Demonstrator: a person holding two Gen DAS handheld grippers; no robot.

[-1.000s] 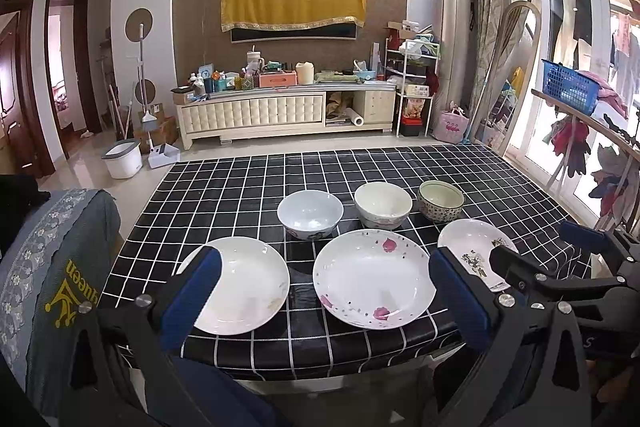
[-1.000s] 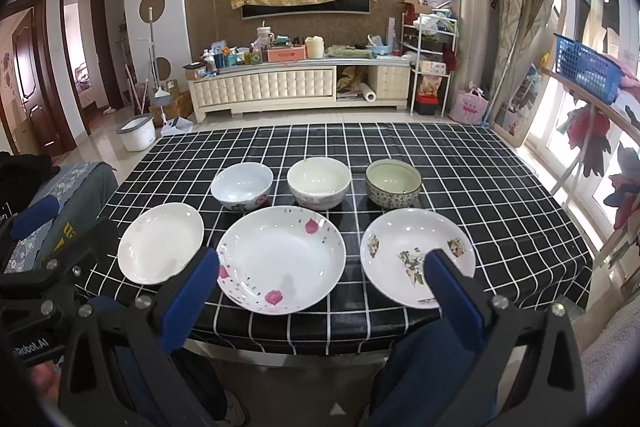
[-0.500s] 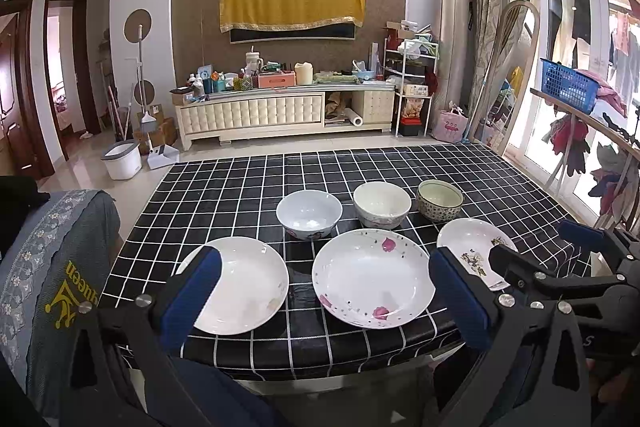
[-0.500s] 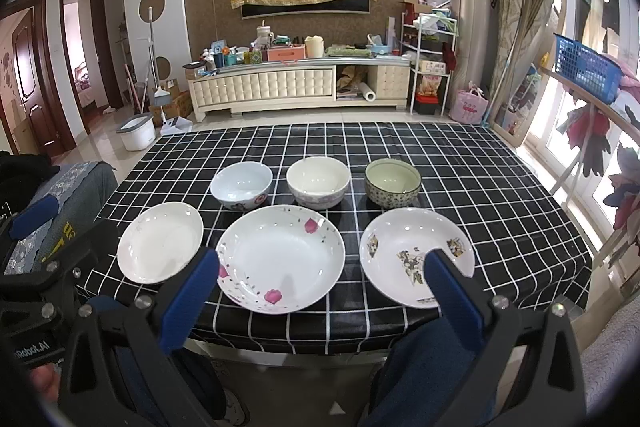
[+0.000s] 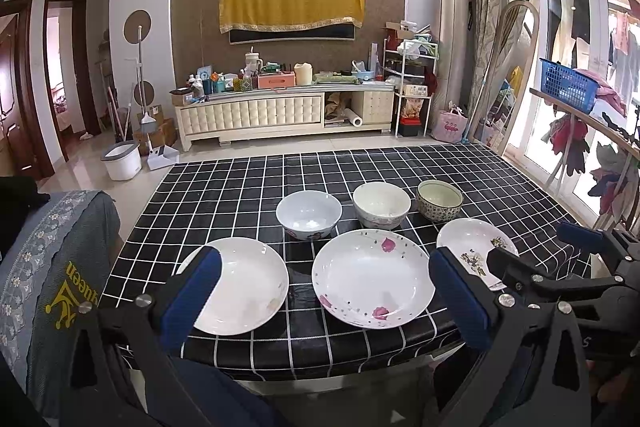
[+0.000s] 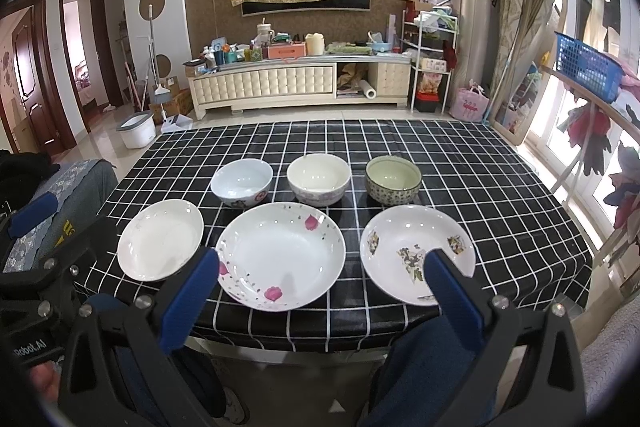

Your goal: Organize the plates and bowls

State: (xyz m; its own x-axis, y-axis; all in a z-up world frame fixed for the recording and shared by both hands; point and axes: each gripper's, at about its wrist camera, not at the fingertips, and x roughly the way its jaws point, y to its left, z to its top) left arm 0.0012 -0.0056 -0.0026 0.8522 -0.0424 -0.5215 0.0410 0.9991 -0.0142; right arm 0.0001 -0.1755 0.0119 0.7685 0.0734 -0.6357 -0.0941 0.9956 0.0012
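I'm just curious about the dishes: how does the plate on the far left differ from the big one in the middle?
The left plate is plain white; the middle plate carries pink petals and small specks. The left plate also looks smaller across than the middle plate. The left plate sits beside the chair-side table edge, the middle plate between the other two plates. Both are white, shallow, empty, and lie flat on the checked tablecloth.

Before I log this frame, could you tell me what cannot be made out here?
- Right plate, left wrist view: its near edge is hidden by the right gripper.
- Left plate, left wrist view: its near-left rim is behind a finger of the left gripper.
- Items on the far cabinet: too small to identify.
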